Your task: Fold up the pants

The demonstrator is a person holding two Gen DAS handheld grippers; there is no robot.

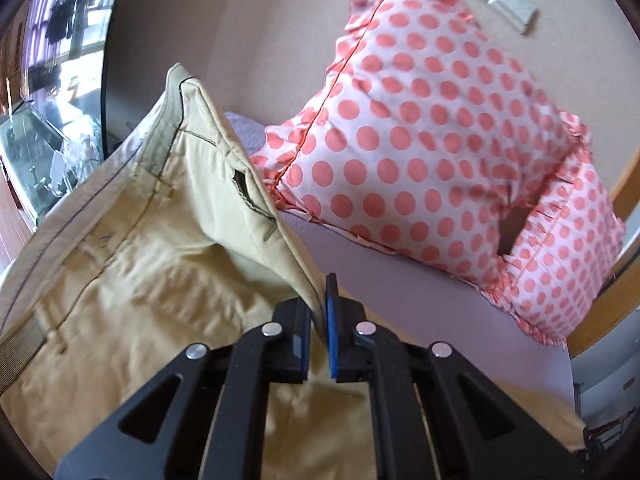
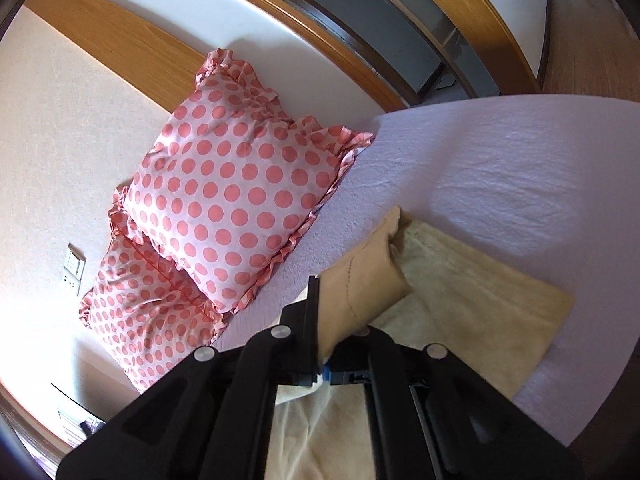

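Beige pants (image 1: pixel 132 264) hang lifted in the left wrist view, waistband and belt loops to the left. My left gripper (image 1: pixel 320 312) is shut on a fabric edge near the waist. In the right wrist view the pants (image 2: pixel 460 304) lie partly on a lavender bed sheet (image 2: pixel 520 184), and my right gripper (image 2: pixel 326 320) is shut on a hem end of a leg, which stands up between the fingers and hides the right finger.
Two pink polka-dot pillows (image 2: pixel 232 196) (image 1: pixel 432 152) lie at the head of the bed against a beige wall. A wooden door frame (image 2: pixel 472 20) stands beyond the bed. The sheet edge (image 1: pixel 520 356) is to the right. A glass cabinet (image 1: pixel 36 152) is at far left.
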